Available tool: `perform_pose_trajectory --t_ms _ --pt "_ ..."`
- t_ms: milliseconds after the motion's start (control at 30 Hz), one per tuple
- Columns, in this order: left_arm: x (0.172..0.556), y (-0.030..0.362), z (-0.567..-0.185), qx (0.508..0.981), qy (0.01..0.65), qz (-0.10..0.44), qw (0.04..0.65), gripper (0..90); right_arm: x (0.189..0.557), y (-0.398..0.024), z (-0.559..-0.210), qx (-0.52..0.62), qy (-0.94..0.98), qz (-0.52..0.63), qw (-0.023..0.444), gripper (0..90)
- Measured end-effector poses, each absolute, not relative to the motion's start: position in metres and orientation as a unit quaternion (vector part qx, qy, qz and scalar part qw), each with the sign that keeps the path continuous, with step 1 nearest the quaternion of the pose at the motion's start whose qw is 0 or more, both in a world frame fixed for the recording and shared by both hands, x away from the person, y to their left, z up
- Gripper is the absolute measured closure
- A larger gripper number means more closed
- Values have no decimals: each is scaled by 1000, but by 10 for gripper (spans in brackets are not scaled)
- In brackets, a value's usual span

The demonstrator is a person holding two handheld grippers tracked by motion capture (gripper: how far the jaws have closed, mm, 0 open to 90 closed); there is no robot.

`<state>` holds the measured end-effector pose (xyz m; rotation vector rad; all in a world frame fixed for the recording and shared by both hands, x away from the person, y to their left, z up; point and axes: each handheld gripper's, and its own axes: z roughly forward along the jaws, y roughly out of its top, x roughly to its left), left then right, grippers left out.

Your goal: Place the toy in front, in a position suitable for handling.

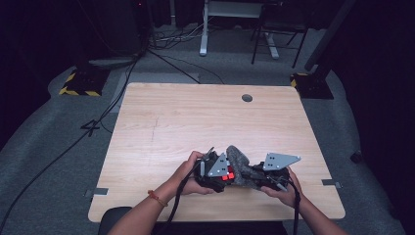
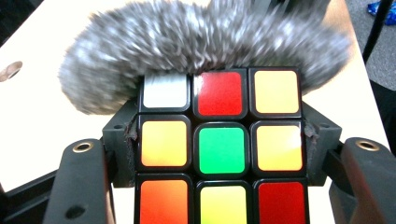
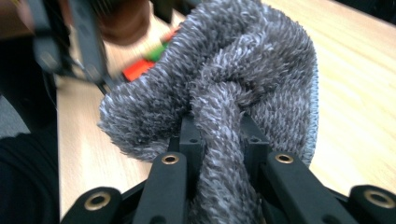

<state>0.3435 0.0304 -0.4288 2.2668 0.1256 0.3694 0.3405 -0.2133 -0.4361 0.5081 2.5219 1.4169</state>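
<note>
1. High view: near the front edge of the wooden table, the left gripper and right gripper meet over a grey fluffy cloth, with red squares of a puzzle cube just left of the cloth. Hands and grey plates cover the contact, so the jaws are hard to read here.

2. Left gripper view: its jaws are clamped on the cube's two sides, and the cloth lies against the cube's far edge. Judging by this, wiping the cube is under way; the faces behind the cloth are hidden, and the bottom row is cut off.

3. Right gripper view: its jaws are pinched on a bunched fold of the cloth, beyond which cube colours blur. How much wiping is left cannot be told.
</note>
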Motion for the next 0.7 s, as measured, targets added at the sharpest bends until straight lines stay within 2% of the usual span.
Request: perform_pose_trajectory --t_ms 267,400,567,700 --pt "345 37 -424 893 58 150 421 333 350 -215 -449 190 867 453 85 769" --pt "344 32 -428 898 56 146 411 333 343 -215 -438 175 854 483 88 769" --pt "343 28 -431 899 48 142 411 333 333 -211 -426 153 849 493 111 769" --pt "343 30 -429 895 50 147 418 332 337 -211 -432 164 857 473 119 769"
